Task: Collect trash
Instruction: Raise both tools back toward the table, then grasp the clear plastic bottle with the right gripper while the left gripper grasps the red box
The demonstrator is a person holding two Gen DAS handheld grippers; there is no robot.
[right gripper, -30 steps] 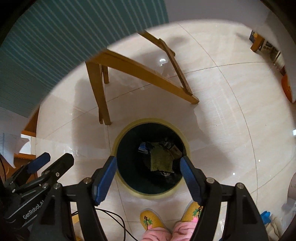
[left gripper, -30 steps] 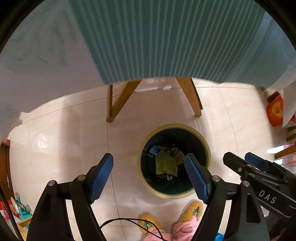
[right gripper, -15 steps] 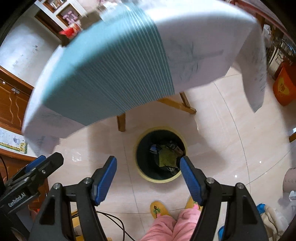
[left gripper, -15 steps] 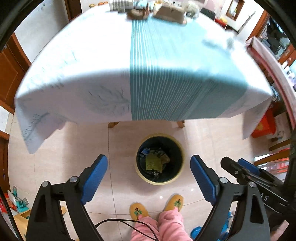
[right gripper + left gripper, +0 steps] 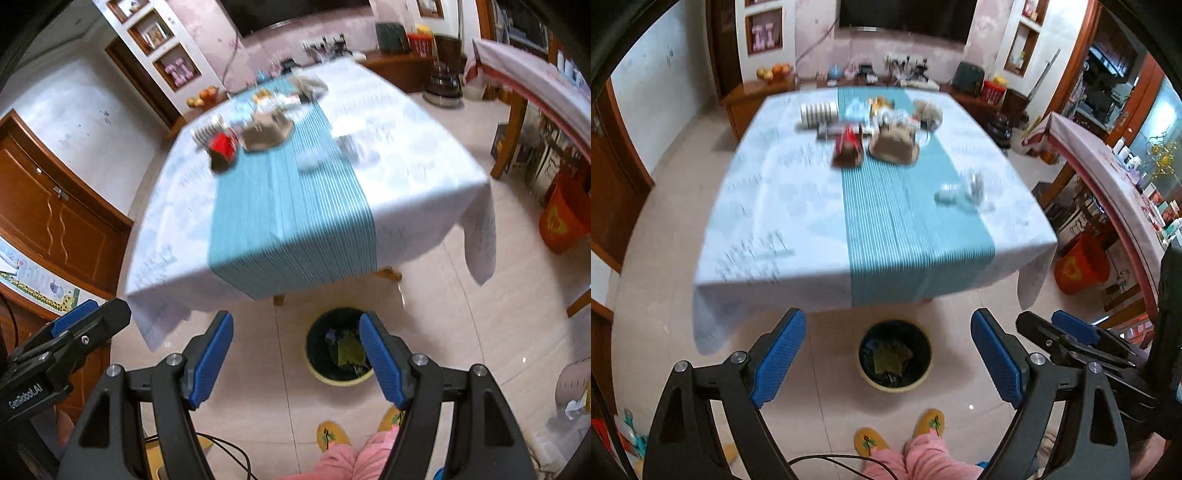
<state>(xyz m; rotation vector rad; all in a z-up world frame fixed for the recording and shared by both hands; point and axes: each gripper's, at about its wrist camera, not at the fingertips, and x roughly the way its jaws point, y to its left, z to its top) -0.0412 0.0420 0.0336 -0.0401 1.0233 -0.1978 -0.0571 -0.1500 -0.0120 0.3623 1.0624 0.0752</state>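
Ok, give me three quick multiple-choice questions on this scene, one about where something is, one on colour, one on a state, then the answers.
1. Where does the round dark trash bin with the yellow rim stand?
A. on the table
B. on the floor before the table's near edge
C. beside the orange bucket

2. What colour is the striped runner down the white tablecloth?
A. red
B. teal
C. yellow

3. How is the left claw?
A. open and empty
B. shut on a wrapper
C. shut on the bin's rim

Answers: 1 B, the bin sits on floor tiles just past the cloth's hanging edge. 2 B, the stripes are teal. 3 A, its blue pads stand far apart with nothing between them.
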